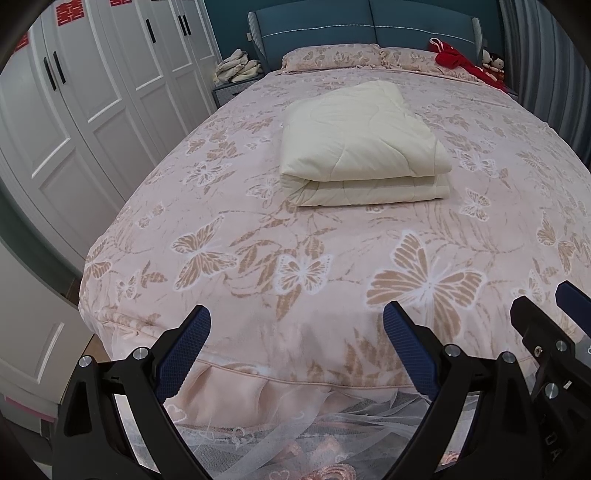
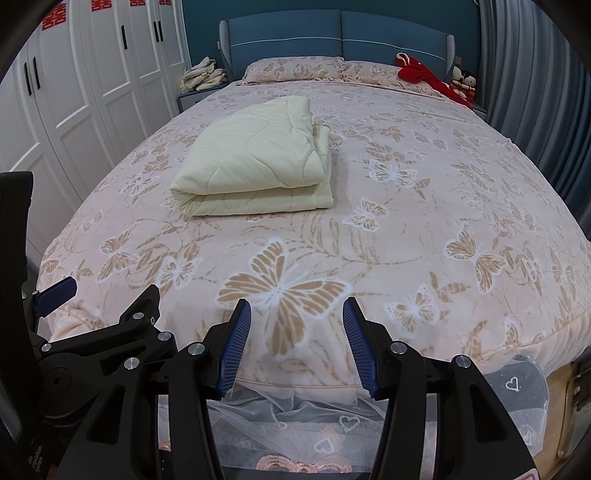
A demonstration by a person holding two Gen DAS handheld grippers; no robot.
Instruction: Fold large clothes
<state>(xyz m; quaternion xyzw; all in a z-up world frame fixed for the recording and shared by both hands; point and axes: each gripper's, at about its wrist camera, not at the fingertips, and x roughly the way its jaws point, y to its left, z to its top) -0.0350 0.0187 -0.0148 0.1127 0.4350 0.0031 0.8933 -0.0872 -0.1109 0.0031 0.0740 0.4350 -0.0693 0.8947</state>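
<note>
A cream quilted blanket [image 1: 364,146] lies folded into a thick rectangle in the middle of the bed [image 1: 258,236]; the right wrist view has the blanket [image 2: 255,162] left of centre. My left gripper [image 1: 297,314] hangs open over the bed's foot edge with nothing between its blue pads. My right gripper [image 2: 296,308] also stands open and empty above the foot edge. Both are well short of the blanket. The right gripper's tip [image 1: 543,314] shows at the right of the left wrist view, and the left gripper's tip [image 2: 107,299] at the left of the right wrist view.
The bed has a pink butterfly-print cover [image 2: 443,192] and a lace skirt [image 2: 295,417] at the foot. White wardrobe doors [image 1: 81,103] line the left. Pillows [image 2: 295,68], red cloth [image 2: 417,72], dolls [image 2: 463,83] and a pile of pale clothes [image 2: 203,74] sit near the blue headboard [image 2: 332,33].
</note>
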